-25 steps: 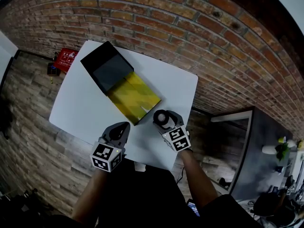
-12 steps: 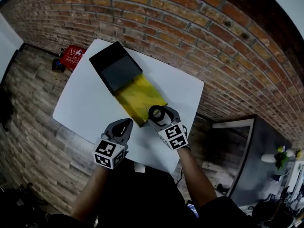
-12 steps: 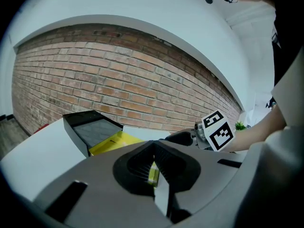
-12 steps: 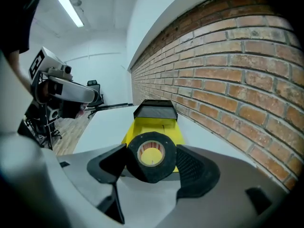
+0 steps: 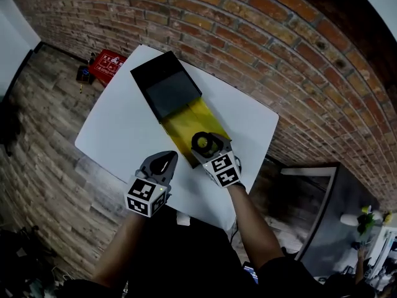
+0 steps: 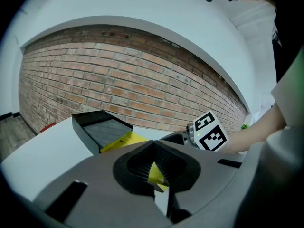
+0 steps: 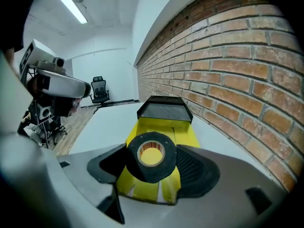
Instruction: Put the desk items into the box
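Note:
A yellow open box (image 5: 191,123) lies on the white table (image 5: 118,135), with its black lid (image 5: 167,85) at the far end. My right gripper (image 5: 205,146) is shut on a black tape roll (image 5: 196,144) and holds it over the box's near end. In the right gripper view the tape roll (image 7: 151,172) sits between the jaws, above the yellow box (image 7: 183,132) and in front of the lid (image 7: 164,109). My left gripper (image 5: 164,162) hovers shut and empty just left of the box's near corner. In its own view the left gripper (image 6: 154,163) points toward the box (image 6: 124,140).
A brick wall (image 5: 260,36) runs behind the table. On the wooden floor at the far left lies a red case (image 5: 105,66). A dark desk (image 5: 319,191) stands to the right. The right gripper view shows an office chair (image 7: 99,90) far off.
My right gripper has carried the tape roll from beside the box's near corner to over the box's near end. The left gripper has barely shifted.

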Demonstrator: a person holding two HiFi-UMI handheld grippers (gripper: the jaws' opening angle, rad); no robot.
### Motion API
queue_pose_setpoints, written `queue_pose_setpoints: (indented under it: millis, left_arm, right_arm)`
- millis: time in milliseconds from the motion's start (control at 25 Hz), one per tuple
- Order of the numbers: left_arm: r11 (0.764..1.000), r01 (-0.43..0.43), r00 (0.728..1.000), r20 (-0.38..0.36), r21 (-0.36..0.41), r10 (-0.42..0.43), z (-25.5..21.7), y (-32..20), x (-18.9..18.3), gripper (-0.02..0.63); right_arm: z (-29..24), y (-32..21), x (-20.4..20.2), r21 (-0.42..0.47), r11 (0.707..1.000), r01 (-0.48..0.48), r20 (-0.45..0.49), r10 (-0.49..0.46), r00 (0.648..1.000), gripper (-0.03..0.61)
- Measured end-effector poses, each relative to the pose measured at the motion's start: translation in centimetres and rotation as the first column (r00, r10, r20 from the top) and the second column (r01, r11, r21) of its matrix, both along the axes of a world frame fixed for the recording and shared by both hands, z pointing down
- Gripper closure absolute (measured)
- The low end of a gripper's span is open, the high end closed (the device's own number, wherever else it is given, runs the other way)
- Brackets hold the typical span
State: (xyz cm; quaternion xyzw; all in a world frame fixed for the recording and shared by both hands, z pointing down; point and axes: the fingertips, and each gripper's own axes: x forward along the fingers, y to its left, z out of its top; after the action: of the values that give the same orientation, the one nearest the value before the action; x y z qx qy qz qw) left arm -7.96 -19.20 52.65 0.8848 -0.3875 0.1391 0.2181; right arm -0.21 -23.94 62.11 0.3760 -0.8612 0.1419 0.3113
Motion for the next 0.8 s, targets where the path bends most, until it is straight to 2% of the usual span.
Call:
queue_pose_setpoints:
  millis: [800]
  left_arm:
    - [0.996, 0.078, 0.997, 0.002, -0.049, -0.078, 2.7, -2.8, -4.3, 0.600]
  right_arm:
    - [5.3, -5.3, -3.0, -0.103, 0.993, 0.065, -0.097, -0.075, 0.993, 0.247]
